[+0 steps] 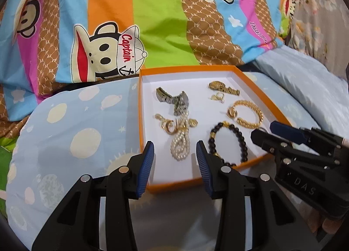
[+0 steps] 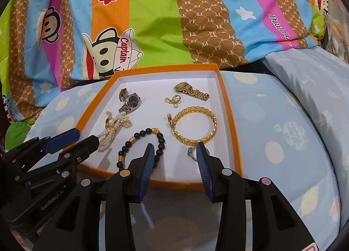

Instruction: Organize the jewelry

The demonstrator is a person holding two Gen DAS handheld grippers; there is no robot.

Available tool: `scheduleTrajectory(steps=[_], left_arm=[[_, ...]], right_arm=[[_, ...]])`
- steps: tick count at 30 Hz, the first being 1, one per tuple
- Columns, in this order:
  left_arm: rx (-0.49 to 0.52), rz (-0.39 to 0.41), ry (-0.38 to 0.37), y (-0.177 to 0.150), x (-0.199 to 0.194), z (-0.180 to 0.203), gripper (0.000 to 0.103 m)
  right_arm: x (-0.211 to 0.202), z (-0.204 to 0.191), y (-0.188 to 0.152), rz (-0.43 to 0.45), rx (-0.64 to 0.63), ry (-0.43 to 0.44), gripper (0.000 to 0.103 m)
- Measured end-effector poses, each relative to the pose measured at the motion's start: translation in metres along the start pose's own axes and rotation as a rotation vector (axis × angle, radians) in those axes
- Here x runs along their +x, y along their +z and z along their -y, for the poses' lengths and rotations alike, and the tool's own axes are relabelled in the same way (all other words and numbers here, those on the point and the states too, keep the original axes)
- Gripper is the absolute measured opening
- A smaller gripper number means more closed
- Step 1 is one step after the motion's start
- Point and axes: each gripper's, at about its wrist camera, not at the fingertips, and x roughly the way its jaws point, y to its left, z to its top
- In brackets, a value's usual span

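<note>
An orange tray with a white floor holds the jewelry: a silver watch, a gold watch, small earrings, a gold bangle, a black bead bracelet, a pearl strand and a small ring. My left gripper is open and empty above the pearl strand at the tray's near edge. My right gripper is open and empty above the tray's near side, beside the ring.
The tray rests on a pale blue pillow with planet prints. A striped cartoon quilt lies behind it. Each gripper shows in the other's view: the right one, the left one.
</note>
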Motion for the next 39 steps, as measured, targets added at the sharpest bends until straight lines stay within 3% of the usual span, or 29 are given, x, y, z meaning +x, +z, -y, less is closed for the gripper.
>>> scheduleTrajectory(steps=[8, 18, 23, 27, 32, 39], left_arm=[[0.009, -0.015, -0.022, -0.026, -0.027, -0.001, 0.038], [0.039, -0.022, -0.072, -0.088, -0.093, 0.002, 0.037], [0.033, -0.032, -0.094, -0.111, -0.119, 0.005, 0.035], [0.011, -0.036, -0.092, -0.111, -0.129, 0.008, 0.036], [0.011, 0.02, -0.049, -0.094, -0.145, 0.015, 0.044], [0.049, 0.081, 0.07, -0.095, -0.148, 0.03, 0.053]], right_arm=[[-0.028, -0.008, -0.029, -0.03, -0.009, 0.022, 0.039], [-0.091, -0.023, -0.095, -0.073, 0.027, 0.089, 0.039], [-0.117, -0.033, -0.124, -0.046, 0.015, 0.062, 0.039], [-0.126, -0.032, -0.123, -0.018, 0.042, 0.053, 0.041], [-0.148, -0.027, -0.117, 0.078, 0.114, 0.036, 0.057], [-0.146, -0.031, -0.125, 0.143, 0.13, -0.079, 0.062]])
